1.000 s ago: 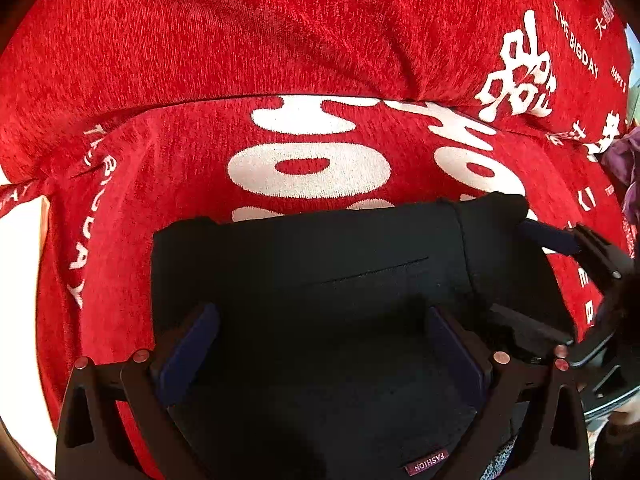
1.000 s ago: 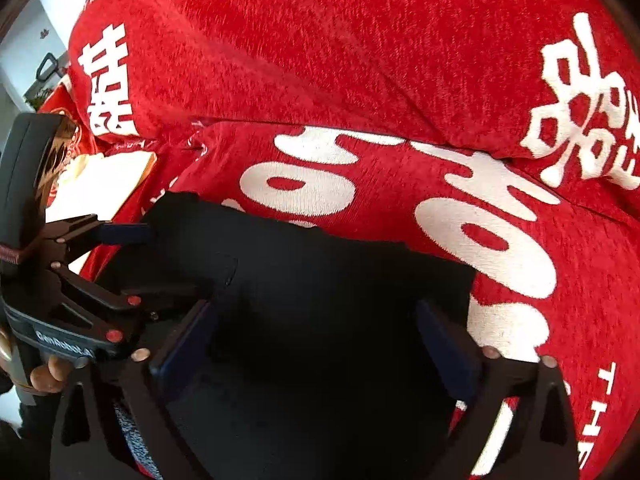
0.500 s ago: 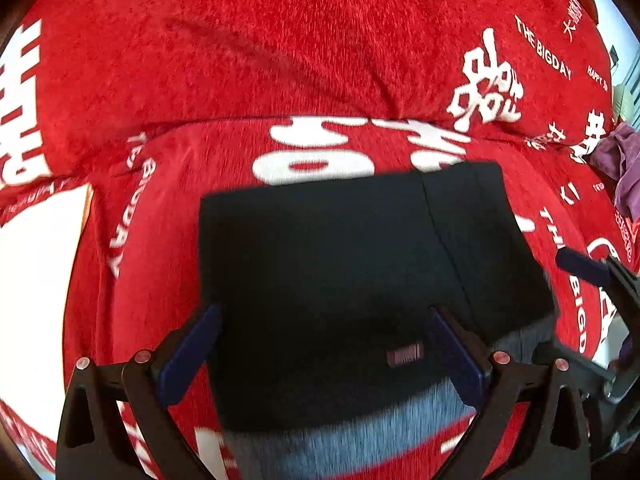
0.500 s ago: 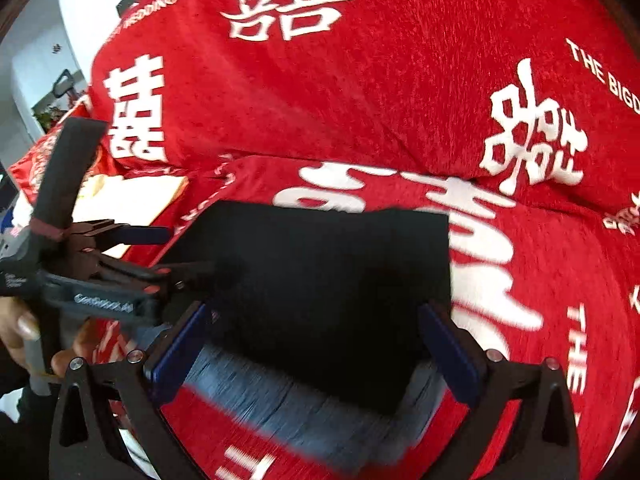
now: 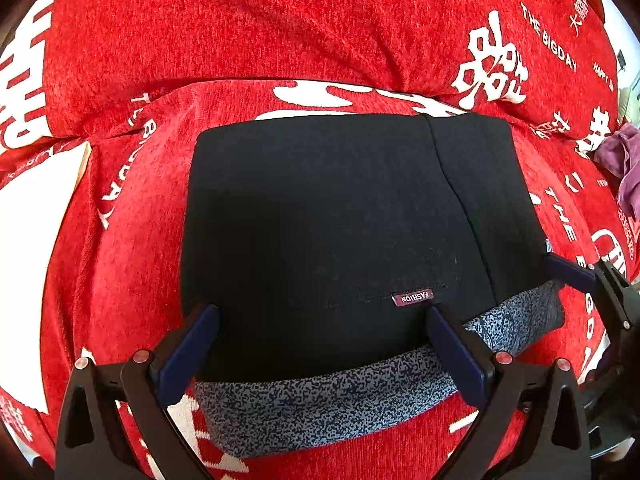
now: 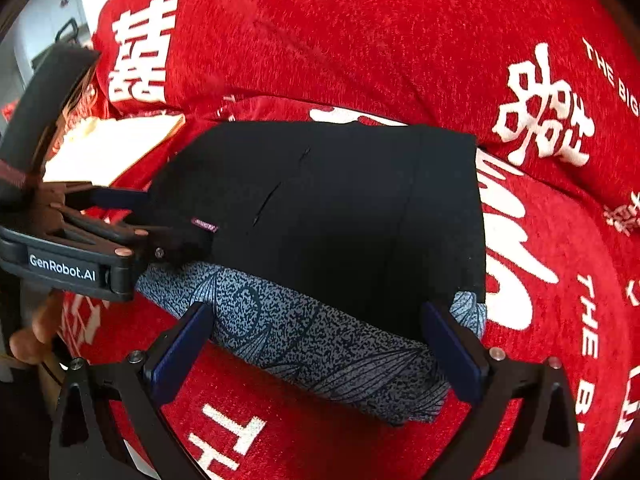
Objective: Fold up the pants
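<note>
Both grippers backing off now! Black pants (image 5: 340, 232) lie folded in neat rectangle on red sofa cover (image 5: 280, 24), speckled grey lining showing at near edge. Left gripper (image 5: 320, 344) jaws apart, empty; right gripper (image 6: 316, 344) same. Fold looks finished.

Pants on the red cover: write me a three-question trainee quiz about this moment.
1. True or false: both grippers, left and right, are open.
2. The pants lie A) folded flat, B) bunched in a heap.
3. What word is on the small tag?

Key: 1 true; 2 A; 3 FASHION.
</note>
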`<act>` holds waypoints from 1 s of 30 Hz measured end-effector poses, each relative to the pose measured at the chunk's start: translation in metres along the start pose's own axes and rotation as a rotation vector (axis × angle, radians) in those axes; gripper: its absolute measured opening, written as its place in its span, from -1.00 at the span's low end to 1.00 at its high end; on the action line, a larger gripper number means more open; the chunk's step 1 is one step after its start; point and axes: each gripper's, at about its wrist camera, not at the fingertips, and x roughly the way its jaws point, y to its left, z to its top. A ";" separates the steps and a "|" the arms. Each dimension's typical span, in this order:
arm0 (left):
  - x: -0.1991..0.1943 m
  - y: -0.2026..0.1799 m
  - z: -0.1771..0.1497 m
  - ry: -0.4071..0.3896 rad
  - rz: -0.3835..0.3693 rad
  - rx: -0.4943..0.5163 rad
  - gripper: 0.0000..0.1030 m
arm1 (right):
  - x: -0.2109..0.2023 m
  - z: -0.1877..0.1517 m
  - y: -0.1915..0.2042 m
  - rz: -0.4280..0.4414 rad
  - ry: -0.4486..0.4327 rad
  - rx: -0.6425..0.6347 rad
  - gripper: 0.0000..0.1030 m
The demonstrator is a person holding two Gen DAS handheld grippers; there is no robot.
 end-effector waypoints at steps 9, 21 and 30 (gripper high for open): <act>0.000 -0.020 -0.024 0.038 0.088 0.100 1.00 | -0.013 -0.020 0.003 0.087 0.020 0.111 1.00; -0.088 -0.036 -0.031 -0.206 0.132 0.085 1.00 | -0.087 -0.028 0.003 -0.101 -0.082 0.150 1.00; -0.094 -0.030 -0.031 -0.167 0.118 -0.008 1.00 | -0.076 -0.008 0.007 -0.255 -0.029 0.203 1.00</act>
